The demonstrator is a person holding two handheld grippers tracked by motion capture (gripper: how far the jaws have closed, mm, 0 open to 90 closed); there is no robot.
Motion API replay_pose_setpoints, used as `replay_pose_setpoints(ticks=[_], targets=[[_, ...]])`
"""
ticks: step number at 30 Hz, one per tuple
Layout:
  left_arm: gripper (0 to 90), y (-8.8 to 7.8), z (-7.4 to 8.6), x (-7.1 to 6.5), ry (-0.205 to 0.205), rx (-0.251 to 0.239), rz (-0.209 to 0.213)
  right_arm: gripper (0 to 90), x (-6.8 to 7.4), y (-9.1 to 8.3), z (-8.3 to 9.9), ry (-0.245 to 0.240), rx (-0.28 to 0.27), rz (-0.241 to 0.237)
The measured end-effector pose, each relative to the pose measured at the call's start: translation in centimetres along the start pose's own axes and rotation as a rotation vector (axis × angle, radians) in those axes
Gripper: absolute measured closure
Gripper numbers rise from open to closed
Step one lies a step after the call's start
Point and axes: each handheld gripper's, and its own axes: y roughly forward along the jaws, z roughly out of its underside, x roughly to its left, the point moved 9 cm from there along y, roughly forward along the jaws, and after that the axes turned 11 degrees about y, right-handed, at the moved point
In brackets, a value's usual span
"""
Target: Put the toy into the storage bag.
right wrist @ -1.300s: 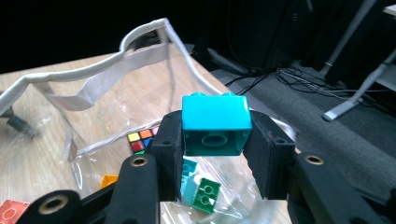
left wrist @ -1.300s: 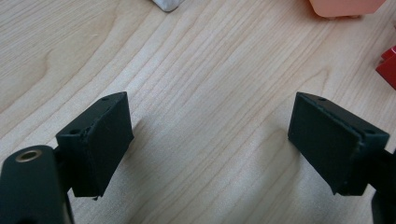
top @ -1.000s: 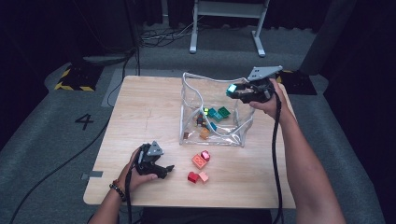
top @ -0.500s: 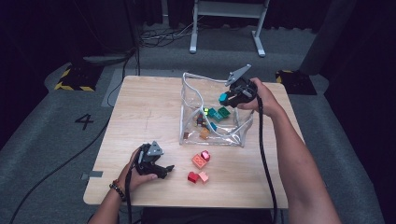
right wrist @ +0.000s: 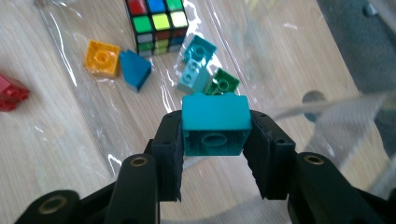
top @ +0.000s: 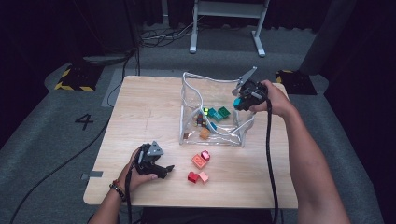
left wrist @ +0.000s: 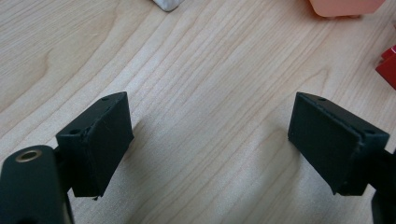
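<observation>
The right tool [top: 243, 95] pinches a teal brick [right wrist: 215, 124] between its two black jaws, the pads pressed flat on the brick's two sides with its hollow underside turned toward the camera of the right gripper view. In the high view this tool hangs over the clear bag [top: 189, 100] at about two o'clock from the middle of the bench [top: 140, 107], above the bag's right rim.

Inside the bag, seen from the right gripper view, a puzzle cube [right wrist: 156, 21] lies at twelve o'clock from the held brick, a yellow brick [right wrist: 102, 58] and a dark blue wedge [right wrist: 135, 69] at ten o'clock, and two pale teal bricks [right wrist: 196, 65] with a green brick [right wrist: 223, 84] just above it, close together.

The left tool [top: 161, 170] rests low on the bench at about seven o'clock, its jaws spread wide with bare wood between them. Just off its tip, at three o'clock, lie a red brick [top: 192, 177] and a pink brick [top: 203, 176], touching; an orange brick [top: 198, 161] and a magenta brick [top: 205, 155] sit above them, outside the bag.
</observation>
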Motion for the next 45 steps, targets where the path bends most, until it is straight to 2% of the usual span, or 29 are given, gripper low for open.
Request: replay_pose_setpoints(ticks=[2,8,9,12,14,17,22,24,25,33,37,41,45], targets=[[14.0,0.0,0.0,0.0,0.000,0.000,0.000,59.0,-0.2,-0.2,0.6,0.020,-0.007,-0.005],[13.9,0.0,0.0,0.0,0.000,0.000,0.001,58.9,-1.1,-0.8,2.3,0.066,-0.076,-0.002],[13.9,0.0,0.0,0.0,0.000,0.000,0.000,58.9,-1.1,-0.9,2.5,0.088,-0.095,-0.007],[13.9,0.0,0.0,0.0,0.000,0.000,0.001,58.0,-1.2,-1.6,2.6,0.103,-0.145,-0.001],[13.9,0.0,0.0,0.0,0.000,0.000,0.000,55.4,-1.0,-2.0,2.4,0.105,-0.210,-0.011],[13.9,0.0,0.0,0.0,0.000,0.000,0.001,52.7,-0.6,-2.6,2.3,0.152,-0.287,-0.030],[13.9,0.0,0.0,0.0,0.002,0.001,0.000,46.2,-0.4,-3.6,2.5,0.187,-0.370,-0.019],[13.9,0.0,0.0,0.0,0.000,0.000,0.000,43.9,-0.2,-4.1,2.6,0.221,-0.407,-0.020],[13.9,0.0,0.0,0.0,0.000,0.000,0.001,43.2,-0.2,-4.4,2.7,0.209,-0.427,-0.017],[13.9,0.0,0.0,0.0,0.000,0.000,0.000,35.2,0.2,-6.7,3.9,0.259,-0.527,0.020],[13.9,0.0,0.0,0.0,0.000,0.000,0.000,30.7,0.5,-7.8,4.8,0.265,-0.575,0.031],[13.9,0.0,0.0,0.0,0.000,0.000,0.000,25.8,0.7,-8.6,6.1,0.299,-0.617,0.063],[13.9,0.0,0.0,0.0,0.000,0.000,0.000,26.0,1.4,-9.2,7.4,0.331,-0.667,0.065]])
